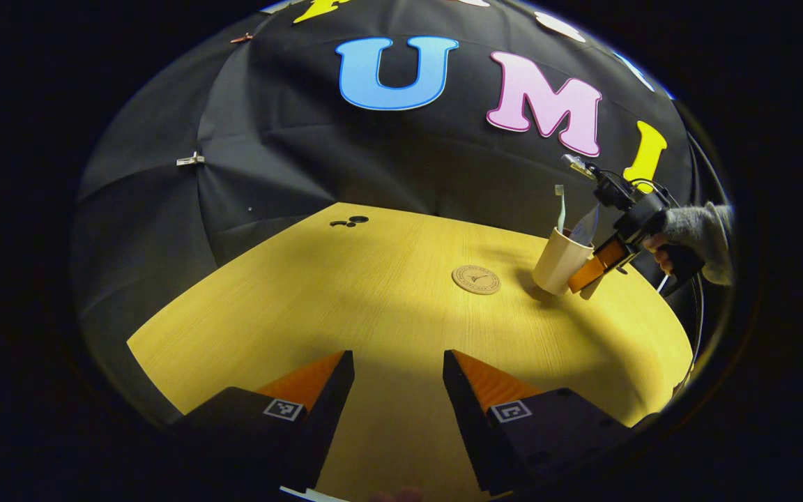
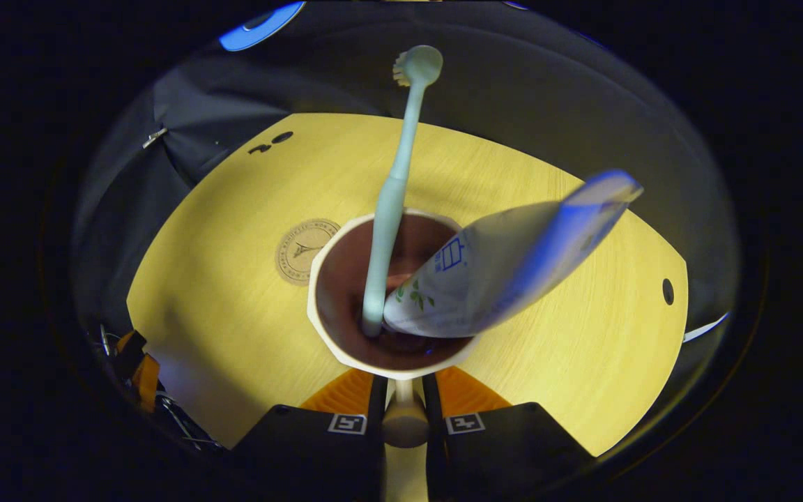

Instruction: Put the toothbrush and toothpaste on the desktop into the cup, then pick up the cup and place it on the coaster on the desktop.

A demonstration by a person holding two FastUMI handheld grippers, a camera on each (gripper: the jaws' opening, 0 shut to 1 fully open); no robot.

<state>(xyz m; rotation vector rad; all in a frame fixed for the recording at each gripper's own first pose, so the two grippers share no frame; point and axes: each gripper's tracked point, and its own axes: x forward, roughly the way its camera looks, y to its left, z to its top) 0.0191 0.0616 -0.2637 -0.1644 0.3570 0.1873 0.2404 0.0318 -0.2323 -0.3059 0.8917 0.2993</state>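
In the left gripper view the left claw hangs apart over the yellow table while the cup already holds toothbrush and toothpaste, short of the coaster, and in the right gripper view the right claw is clamped on the cup's handle, black cloth behind.

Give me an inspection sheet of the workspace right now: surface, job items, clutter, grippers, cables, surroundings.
Surface: yellow wooden desktop, small holes near far edge.
Job's things: toothbrush and toothpaste stand in the cup; cup tilted, beside the coaster, not on it.
Clutter: nothing seen.
Grippers: right gripper shut on the cup's handle; left gripper open, holding nothing.
Cables: black cable trails by the person's hand.
Surroundings: black cloth wall.
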